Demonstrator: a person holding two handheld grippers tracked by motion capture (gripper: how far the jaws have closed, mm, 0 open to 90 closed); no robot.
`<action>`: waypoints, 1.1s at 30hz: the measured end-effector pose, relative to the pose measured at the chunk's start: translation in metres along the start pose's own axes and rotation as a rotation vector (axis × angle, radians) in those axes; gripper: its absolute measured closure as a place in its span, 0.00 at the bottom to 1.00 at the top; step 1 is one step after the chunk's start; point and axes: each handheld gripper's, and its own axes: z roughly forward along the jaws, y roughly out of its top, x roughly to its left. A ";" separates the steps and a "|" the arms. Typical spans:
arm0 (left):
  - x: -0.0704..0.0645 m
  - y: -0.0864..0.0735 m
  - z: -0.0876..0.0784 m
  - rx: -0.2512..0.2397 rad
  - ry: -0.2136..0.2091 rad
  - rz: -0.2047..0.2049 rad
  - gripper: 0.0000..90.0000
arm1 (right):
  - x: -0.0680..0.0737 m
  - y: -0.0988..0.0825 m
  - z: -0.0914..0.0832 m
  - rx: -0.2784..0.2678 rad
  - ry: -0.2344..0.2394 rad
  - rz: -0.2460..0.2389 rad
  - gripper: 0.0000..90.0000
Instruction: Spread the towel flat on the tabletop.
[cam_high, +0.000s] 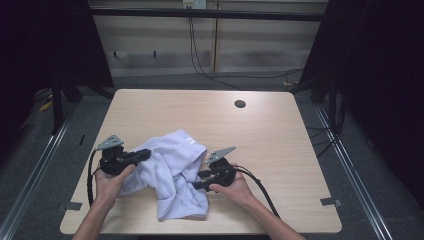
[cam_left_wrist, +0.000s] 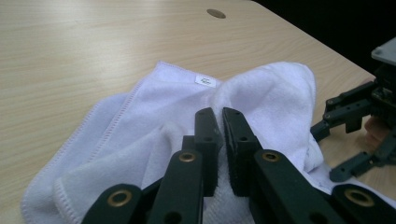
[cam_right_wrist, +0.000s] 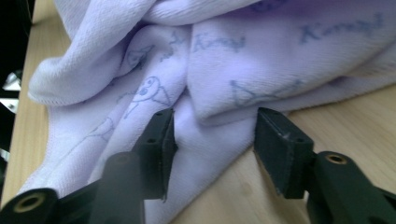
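Working: you hold both grippers at a crumpled white towel (cam_high: 170, 172) near the front of the table (cam_high: 270, 140).
Left gripper (cam_left_wrist: 219, 140): your jaws are pressed nearly together over the towel's left side; whether a fold is nipped between them, I cannot tell.
Right gripper (cam_right_wrist: 212, 144): your jaws are spread wide, a thick fold lying between them, not yet squeezed.
Towel feel: it looks soft, light and floppy, so it should sag and bunch wherever you lift.
Best hold: take a stitched hem or corner, like the edge by the small label (cam_left_wrist: 206, 80).
Containers: none on the table; just a round hole (cam_high: 240, 104) at the back.
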 end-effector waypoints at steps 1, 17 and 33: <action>0.001 0.000 -0.001 -0.007 -0.004 -0.006 0.95 | 0.002 0.000 0.001 0.002 -0.010 -0.014 0.52; -0.004 0.011 -0.020 -0.138 -0.065 -0.042 0.96 | -0.011 0.001 -0.035 -0.087 0.000 0.061 0.96; -0.004 0.035 -0.056 -0.309 -0.050 -0.063 0.97 | -0.057 0.020 -0.179 -0.334 -0.233 0.144 0.96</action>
